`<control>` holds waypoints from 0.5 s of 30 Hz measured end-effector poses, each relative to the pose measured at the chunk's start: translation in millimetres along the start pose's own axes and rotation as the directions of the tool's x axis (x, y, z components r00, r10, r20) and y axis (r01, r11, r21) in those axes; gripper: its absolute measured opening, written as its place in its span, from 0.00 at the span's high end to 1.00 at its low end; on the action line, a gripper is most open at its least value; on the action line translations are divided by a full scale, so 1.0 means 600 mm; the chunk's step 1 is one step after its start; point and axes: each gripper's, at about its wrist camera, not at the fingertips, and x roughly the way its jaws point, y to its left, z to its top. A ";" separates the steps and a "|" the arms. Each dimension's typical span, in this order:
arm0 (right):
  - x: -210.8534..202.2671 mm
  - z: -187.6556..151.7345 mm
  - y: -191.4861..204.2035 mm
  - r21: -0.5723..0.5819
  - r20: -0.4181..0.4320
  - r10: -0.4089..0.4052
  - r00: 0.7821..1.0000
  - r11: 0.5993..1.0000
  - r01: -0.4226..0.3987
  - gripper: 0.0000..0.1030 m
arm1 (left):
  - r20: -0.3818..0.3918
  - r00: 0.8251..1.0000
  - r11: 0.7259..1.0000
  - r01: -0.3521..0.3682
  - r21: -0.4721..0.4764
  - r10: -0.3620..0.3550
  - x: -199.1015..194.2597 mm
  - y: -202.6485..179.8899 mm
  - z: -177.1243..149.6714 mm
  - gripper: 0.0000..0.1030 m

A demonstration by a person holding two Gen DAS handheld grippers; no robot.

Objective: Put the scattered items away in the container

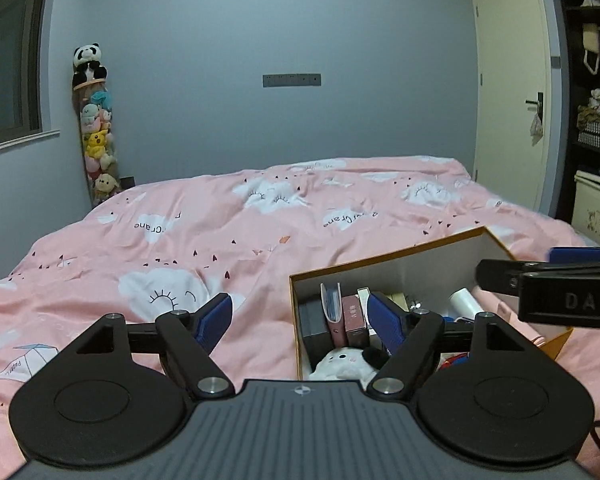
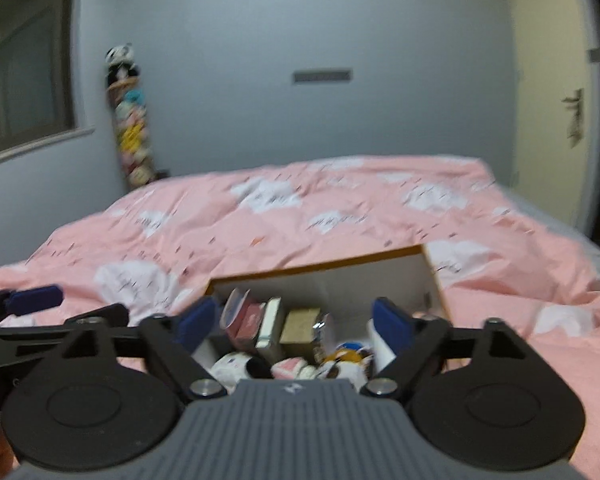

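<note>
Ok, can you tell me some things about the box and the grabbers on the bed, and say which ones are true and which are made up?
1. The box sits on a pink bedcover. True.
2. The box is empty. False: it holds small books, boxes and a white plush toy.
3. The left gripper is open with nothing between its fingers. True.
4. The right gripper is squeezing a book. False: its jaws are wide open and hold nothing.
5. A toy panda sits on top of the tall stack of plushies in the corner. True.
6. The door stands wide open. False: it is shut.
</note>
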 end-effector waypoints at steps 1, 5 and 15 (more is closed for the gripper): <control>-0.007 -0.004 0.001 0.006 0.019 -0.016 1.000 1.000 0.016 0.10 | 0.004 1.000 1.000 -0.005 -0.004 0.005 -0.002 0.001 -0.001 0.15; -0.019 -0.015 0.002 0.025 0.024 -0.037 0.999 0.999 0.036 0.03 | 0.004 0.999 0.999 -0.042 -0.011 0.042 -0.004 0.003 -0.009 0.15; -0.016 -0.045 0.024 -0.004 0.029 -0.076 0.997 0.997 0.076 0.02 | -0.063 0.995 0.996 -0.082 0.015 0.083 0.002 0.001 -0.035 0.15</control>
